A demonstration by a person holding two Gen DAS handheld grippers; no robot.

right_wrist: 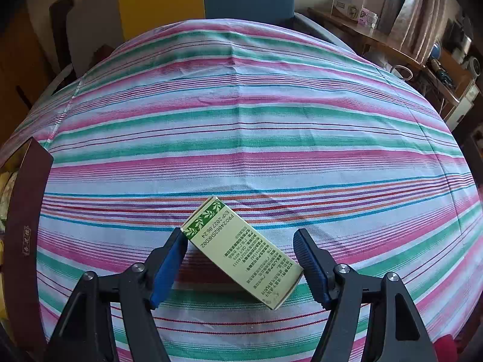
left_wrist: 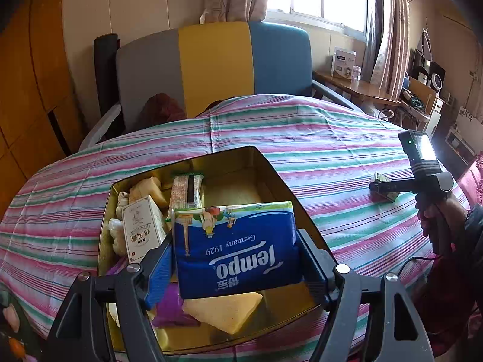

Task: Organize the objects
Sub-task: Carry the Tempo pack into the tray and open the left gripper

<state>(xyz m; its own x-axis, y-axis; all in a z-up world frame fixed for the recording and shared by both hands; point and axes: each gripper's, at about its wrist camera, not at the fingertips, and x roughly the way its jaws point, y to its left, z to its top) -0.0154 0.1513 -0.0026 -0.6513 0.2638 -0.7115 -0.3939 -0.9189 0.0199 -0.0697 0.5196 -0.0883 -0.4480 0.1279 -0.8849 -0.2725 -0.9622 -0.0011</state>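
The soft, light Tempo tissue pack (left_wrist: pixel 238 250), clamped by its sides in the left tool (left_wrist: pixel 238 267) above the open tin (left_wrist: pixel 265 163), would squash easily, while the stiff green carton (right_wrist: pixel 241 252) lies askew between the right tool's (right_wrist: pixel 241 264) spread pads.

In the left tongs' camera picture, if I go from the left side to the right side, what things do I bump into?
White cardboard box with red characters → blue Tempo tissue pack held in the left tongs → small green-and-cream box lying on the striped cloth → black right tongs held in a hand.
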